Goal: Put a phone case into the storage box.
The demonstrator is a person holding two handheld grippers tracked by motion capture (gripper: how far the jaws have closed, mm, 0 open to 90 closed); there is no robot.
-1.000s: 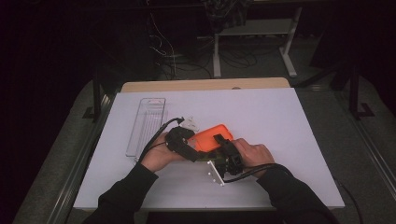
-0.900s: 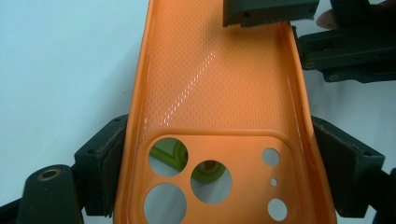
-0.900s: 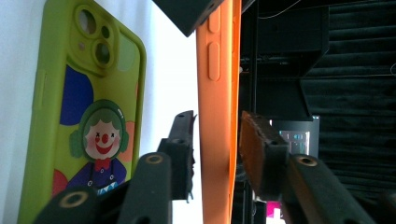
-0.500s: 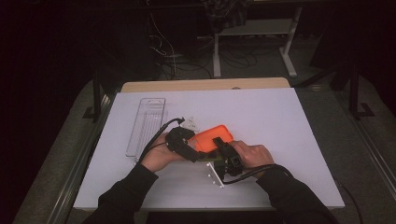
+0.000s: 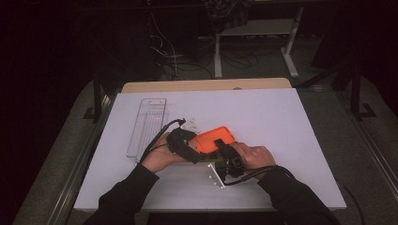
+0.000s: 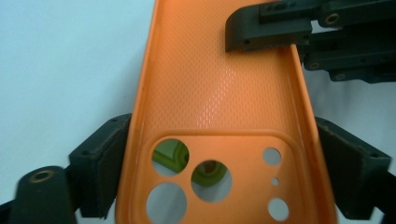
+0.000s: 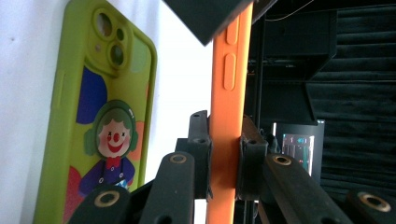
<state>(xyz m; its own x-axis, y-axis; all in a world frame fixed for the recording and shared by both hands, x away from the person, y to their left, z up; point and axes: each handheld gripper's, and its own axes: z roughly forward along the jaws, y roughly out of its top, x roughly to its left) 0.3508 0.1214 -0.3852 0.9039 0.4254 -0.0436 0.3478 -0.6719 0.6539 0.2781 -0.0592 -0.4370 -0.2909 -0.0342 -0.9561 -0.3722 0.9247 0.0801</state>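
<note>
A tray (image 5: pixel 147 125) lies on the table (image 5: pixel 281 122), left of the case (image 5: pixel 217 138).

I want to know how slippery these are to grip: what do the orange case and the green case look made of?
Orange case: probably soft matte silicone or rubbery plastic; its inside bears a fine dotted texture with a faint sheen. Green case: smoother, glossier plastic with a printed cartoon figure.

Table: white sheet (image 5: pixel 291 140) over a wooden top (image 5: pixel 206 85).
On it: clear tray (image 5: pixel 147 125); green phone case (image 7: pixel 98 126).
</note>
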